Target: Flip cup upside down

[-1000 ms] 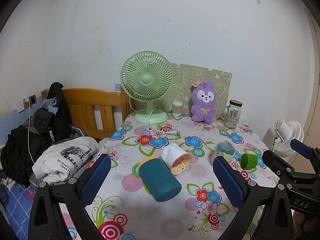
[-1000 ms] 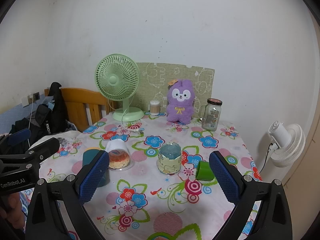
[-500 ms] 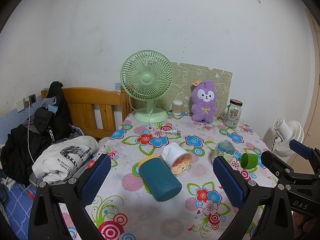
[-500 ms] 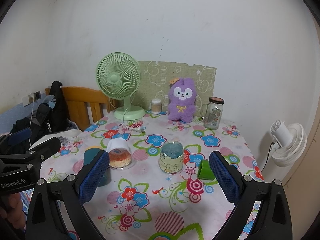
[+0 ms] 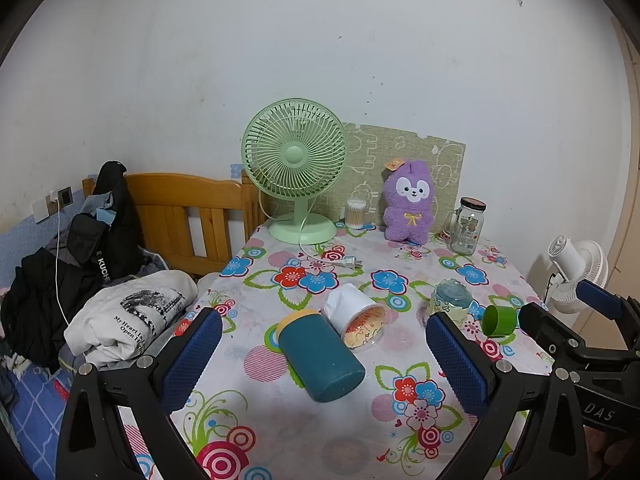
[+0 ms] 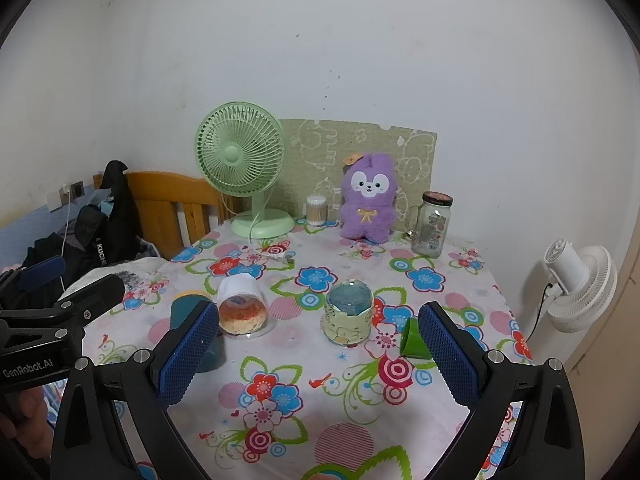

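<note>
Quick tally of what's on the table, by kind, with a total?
Cups and drink containers: 4 (teal bottle, white cup, glass cup, green cup)
Fans: 1 (green fan)
Plush toys: 1 (purple plush)
Jars: 2 (glass jar, swab jar)
Total: 8

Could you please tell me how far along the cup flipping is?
Done: possibly the sleeved glass, which seems to stand mouth-down. In hand: nothing; the left gripper and right gripper are open and empty. Left: the teal tumbler, white cup and green cup lie on their sides.
</note>
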`<state>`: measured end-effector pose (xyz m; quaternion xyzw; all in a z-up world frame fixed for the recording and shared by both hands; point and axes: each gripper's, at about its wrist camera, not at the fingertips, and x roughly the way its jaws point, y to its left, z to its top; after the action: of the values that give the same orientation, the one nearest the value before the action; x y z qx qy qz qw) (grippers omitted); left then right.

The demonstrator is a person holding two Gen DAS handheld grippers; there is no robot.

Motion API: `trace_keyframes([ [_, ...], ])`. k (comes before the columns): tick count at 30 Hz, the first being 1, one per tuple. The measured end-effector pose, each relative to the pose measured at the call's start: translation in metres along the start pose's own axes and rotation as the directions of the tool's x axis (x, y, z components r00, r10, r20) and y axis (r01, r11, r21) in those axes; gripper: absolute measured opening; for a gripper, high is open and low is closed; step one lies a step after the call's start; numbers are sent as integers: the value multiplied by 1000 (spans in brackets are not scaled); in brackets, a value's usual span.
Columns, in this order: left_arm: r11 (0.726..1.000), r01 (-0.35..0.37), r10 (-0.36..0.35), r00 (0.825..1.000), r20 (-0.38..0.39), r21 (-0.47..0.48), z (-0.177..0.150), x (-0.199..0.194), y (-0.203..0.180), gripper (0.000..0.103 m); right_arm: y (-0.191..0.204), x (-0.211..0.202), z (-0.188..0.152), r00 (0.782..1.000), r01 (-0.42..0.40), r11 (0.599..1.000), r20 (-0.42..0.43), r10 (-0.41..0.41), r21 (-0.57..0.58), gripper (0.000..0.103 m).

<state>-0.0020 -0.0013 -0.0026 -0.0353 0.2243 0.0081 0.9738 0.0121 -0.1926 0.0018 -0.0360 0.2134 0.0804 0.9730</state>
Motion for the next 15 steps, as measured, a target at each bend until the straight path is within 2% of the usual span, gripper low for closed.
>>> trace_keyframes([
  [15, 1000, -10, 10, 999, -42, -6, -16, 11, 11, 103, 7, 12, -6, 999, -15, 1000, -43, 15, -16, 101],
])
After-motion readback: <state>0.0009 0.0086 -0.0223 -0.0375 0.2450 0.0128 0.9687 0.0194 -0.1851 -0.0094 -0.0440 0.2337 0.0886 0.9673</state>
